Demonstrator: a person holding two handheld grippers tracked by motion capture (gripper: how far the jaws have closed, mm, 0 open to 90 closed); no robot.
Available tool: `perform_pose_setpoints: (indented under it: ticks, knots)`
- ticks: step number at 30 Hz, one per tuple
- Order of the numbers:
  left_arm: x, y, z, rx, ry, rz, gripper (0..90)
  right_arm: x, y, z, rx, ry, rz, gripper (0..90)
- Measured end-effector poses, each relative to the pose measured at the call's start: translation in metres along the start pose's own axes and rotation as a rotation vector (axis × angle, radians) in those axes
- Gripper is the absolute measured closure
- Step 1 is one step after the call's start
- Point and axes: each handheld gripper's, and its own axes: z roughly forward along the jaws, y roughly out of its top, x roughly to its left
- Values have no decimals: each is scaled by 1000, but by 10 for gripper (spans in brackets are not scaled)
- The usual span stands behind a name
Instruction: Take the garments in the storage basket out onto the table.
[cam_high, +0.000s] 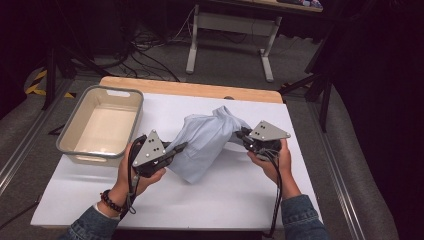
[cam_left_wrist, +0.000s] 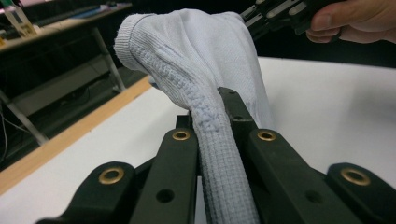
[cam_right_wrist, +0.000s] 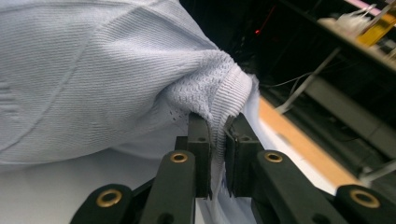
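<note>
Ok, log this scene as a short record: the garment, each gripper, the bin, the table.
garment: pale blue knit garment, lifted between the two grippers, lower part hanging to the table
left gripper: shut on a ribbed strip of the garment, seen pinched between its jaws in the left gripper view
right gripper: shut on a ribbed edge of the garment
bin: grey bin, nothing in it, at the left of the table, apart from the garment
table: white table top with a wooden edge at the far side
</note>
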Motion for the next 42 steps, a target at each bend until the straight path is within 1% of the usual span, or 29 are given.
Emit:
perform_pose_setpoints:
  ticks: [1, 4, 5, 6, 10, 12, 13, 14, 15, 16, 17, 18, 20, 21, 22, 23, 24, 25, 26, 27, 28, 29, 31, 32, 33, 34, 39, 41, 42]
  knots:
    - [-2, 4, -3, -19, 1, -1, 857, -1, 6, -9, -13, -5, -3, 828]
    - [-5, 8, -6, -35, 2, -1, 857, -1, 10, -17, -25, -19, -4, 828]
    - [-7, 12, -11, -44, 1, 5, 857, 0, 12, -23, -37, -13, -6, 828]
    - [-7, 12, -11, -44, 1, 5, 857, 0, 12, -23, -37, -13, -6, 828]
    - [-16, 22, -30, -80, 5, 38, 857, 4, 20, -39, -28, 3, -49, 830]
    - [-17, 25, -40, -88, -3, 35, 857, 6, 26, -51, -46, 37, -51, 831]
    - [-17, 25, -43, -91, -3, 35, 857, 6, 26, -51, -46, 37, -51, 831]
    - [-16, 26, -48, -98, -4, 32, 856, 6, 30, -57, -55, 76, -47, 828]
    - [-15, 26, -53, -93, 14, 43, 857, 7, 32, -58, -56, 96, -46, 827]
    - [-15, 26, -53, -93, 14, 43, 856, 7, 32, -58, -56, 96, -46, 827]
    - [-13, 24, -55, -87, 16, 37, 856, 7, 33, -58, -54, 111, -44, 826]
    - [-11, 22, -55, -85, 14, 28, 857, 10, 34, -52, -40, 131, -35, 827]
    - [-8, 16, -54, -64, 24, 18, 857, 12, 35, -47, -27, 137, -35, 827]
    - [-4, 9, -52, -41, 42, 18, 857, 14, 34, -34, -1, 145, -31, 826]
    - [-4, 9, -52, -41, 42, 18, 857, 14, 34, -27, 2, 149, -24, 826]
    - [-2, 5, -51, -35, 48, 9, 857, 14, 34, -27, 2, 149, -24, 826]
    - [2, 1, -50, -26, 52, -3, 857, 13, 34, -20, 8, 152, -15, 826]
    - [6, -4, -48, -11, 73, -5, 856, 11, 34, -6, 22, 150, 1, 824]
    - [6, -4, -48, -11, 73, -5, 856, 11, 34, 2, 26, 152, 8, 824]
    - [8, -6, -46, -2, 81, -9, 856, 11, 34, 2, 26, 152, 8, 824]
    - [11, -8, -46, 3, 78, -19, 856, 11, 35, 9, 33, 150, 12, 822]
    - [14, -12, -44, 16, 100, -18, 857, 12, 35, 23, 48, 145, 17, 815]
    - [16, -14, -44, 22, 102, -19, 857, 13, 35, 35, 61, 138, 21, 811]
    - [18, -16, -44, 24, 100, -28, 857, 13, 35, 35, 61, 138, 21, 811]
    - [19, -18, -44, 30, 106, -29, 856, 14, 35, 40, 68, 127, 16, 808]
    - [21, -20, -44, 36, 114, -31, 857, 15, 35, 45, 66, 132, 27, 808]
    - [25, -28, -43, 58, 114, -44, 857, 20, 33, 65, 82, 120, 41, 800]
    - [26, -30, -43, 68, 126, -37, 856, 22, 31, 70, 73, 113, 55, 762]
    - [27, -30, -43, 70, 126, -44, 857, 23, 30, 74, 69, 105, 65, 736]
